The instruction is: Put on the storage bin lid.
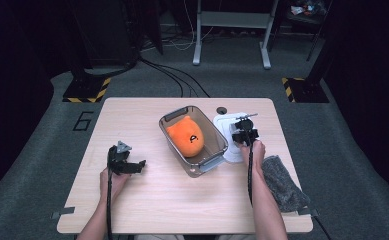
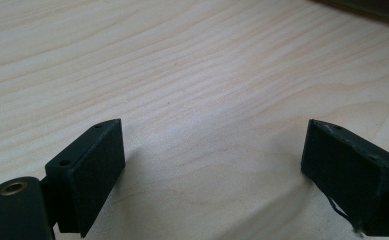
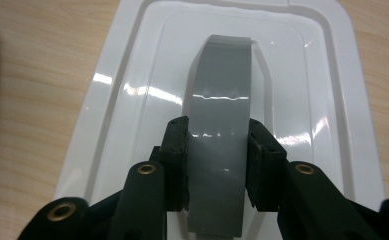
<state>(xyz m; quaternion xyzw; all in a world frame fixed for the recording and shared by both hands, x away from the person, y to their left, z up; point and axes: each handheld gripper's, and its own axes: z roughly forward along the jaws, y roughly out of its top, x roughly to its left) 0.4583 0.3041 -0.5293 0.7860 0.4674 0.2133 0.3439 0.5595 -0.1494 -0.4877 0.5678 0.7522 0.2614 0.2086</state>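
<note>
A white plastic lid (image 3: pixel 127 100) lies flat on the table just right of a clear storage box (image 1: pixel 174 117). Its grey arched handle (image 3: pixel 222 85) runs down the lid's middle. My right gripper (image 3: pixel 217 160) comes down onto the lid (image 1: pixel 227 125), and its black pads (image 3: pixel 176 150) sit against both sides of the handle. An orange plush toy (image 1: pixel 186 136) lies inside the box. My left gripper (image 1: pixel 137 165) rests over bare wood at the left of the table. In the left gripper view it (image 2: pixel 212 165) is open, with nothing between its jaws.
A grey fluffy cloth (image 1: pixel 282 182) lies by the table's right front edge, beside my right forearm. A small black disc (image 1: pixel 221 110) sits behind the lid. Bare wood (image 1: pixel 182 200) spreads across the table's front and left.
</note>
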